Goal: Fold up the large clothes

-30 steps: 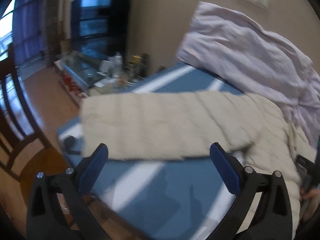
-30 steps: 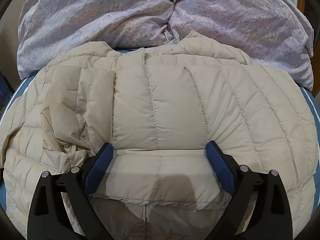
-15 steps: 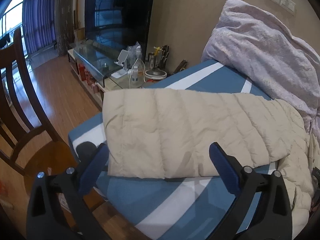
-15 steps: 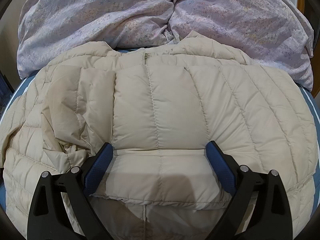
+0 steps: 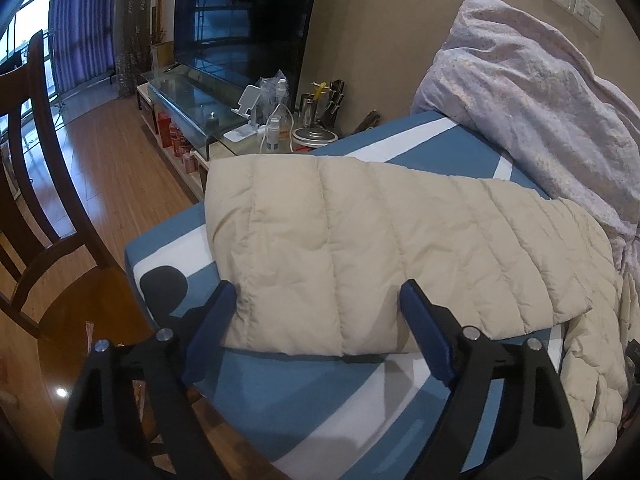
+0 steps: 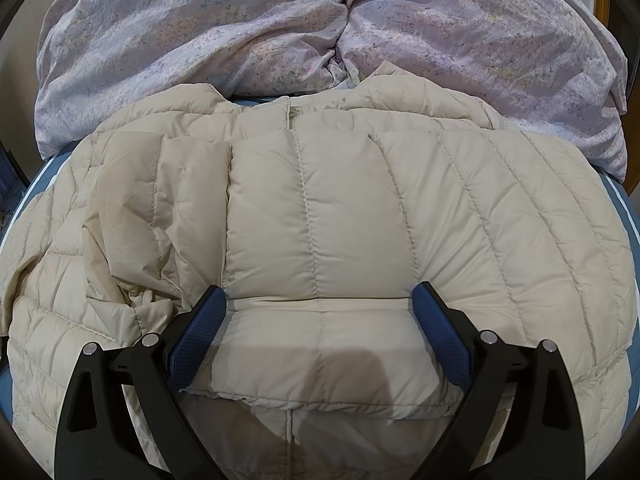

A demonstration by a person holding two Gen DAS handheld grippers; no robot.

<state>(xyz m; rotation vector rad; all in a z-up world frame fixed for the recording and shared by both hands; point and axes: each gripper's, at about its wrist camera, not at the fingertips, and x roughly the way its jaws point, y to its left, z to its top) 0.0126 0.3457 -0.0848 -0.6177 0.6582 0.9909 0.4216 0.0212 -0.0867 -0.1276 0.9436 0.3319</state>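
Note:
A cream quilted down jacket [image 6: 320, 220] lies spread on a blue and white striped bed [image 5: 320, 412]. One sleeve is folded across its front toward the middle. In the left wrist view the other sleeve [image 5: 360, 248] stretches out flat toward the bed's left edge. My left gripper [image 5: 316, 300] is open, its blue fingers on either side of the sleeve's near edge, close above it. My right gripper [image 6: 320, 304] is open and empty, low over the folded sleeve's cuff at the jacket's middle.
A lilac flowered duvet [image 6: 320, 28] is piled at the head of the bed behind the jacket. A wooden chair [image 5: 44, 184] stands at the left. A glass TV stand [image 5: 200, 108] with bottles and chargers lines the wall. A dark patch [image 5: 164, 288] marks the bed corner.
My left gripper has moved closer to the outstretched sleeve and swung toward its end, so its fingers now flank the sleeve's edge. The right gripper and the jacket have not moved.

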